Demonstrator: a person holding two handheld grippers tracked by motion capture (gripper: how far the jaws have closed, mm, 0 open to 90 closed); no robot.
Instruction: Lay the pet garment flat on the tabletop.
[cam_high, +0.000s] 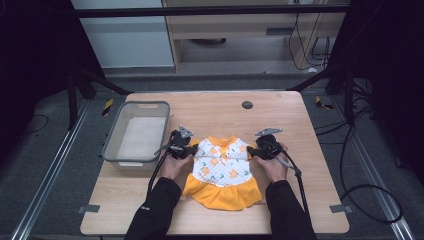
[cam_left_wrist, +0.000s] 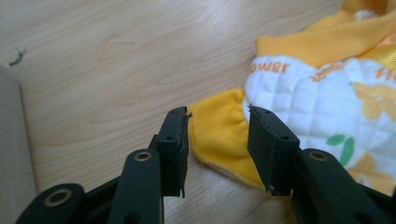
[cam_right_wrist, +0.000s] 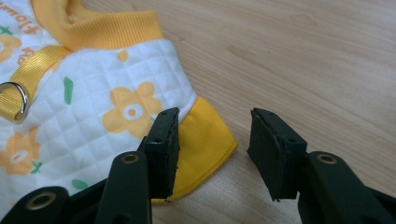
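Note:
A small pet dress (cam_high: 222, 167) lies flat in the middle of the wooden table (cam_high: 300, 200). Its body is white and quilted with orange flowers; the collar, sleeves and skirt are yellow. My left gripper (cam_high: 195, 150) is low at the dress's left sleeve. In the left gripper view the yellow cuff (cam_left_wrist: 219, 130) lies between the parted jaws of this gripper (cam_left_wrist: 217, 112), and the pads do not press on it. My right gripper (cam_high: 250, 151) is at the opposite sleeve. There the yellow cuff (cam_right_wrist: 201, 140) reaches partway into the gap of the open right gripper (cam_right_wrist: 215, 112).
A grey plastic bin (cam_high: 112, 145) stands at the table's left edge, just beyond my left hand. A small dark round disc (cam_high: 247, 105) sits near the far edge. A yellow strap with a metal D-ring (cam_right_wrist: 14, 100) runs along the dress's back.

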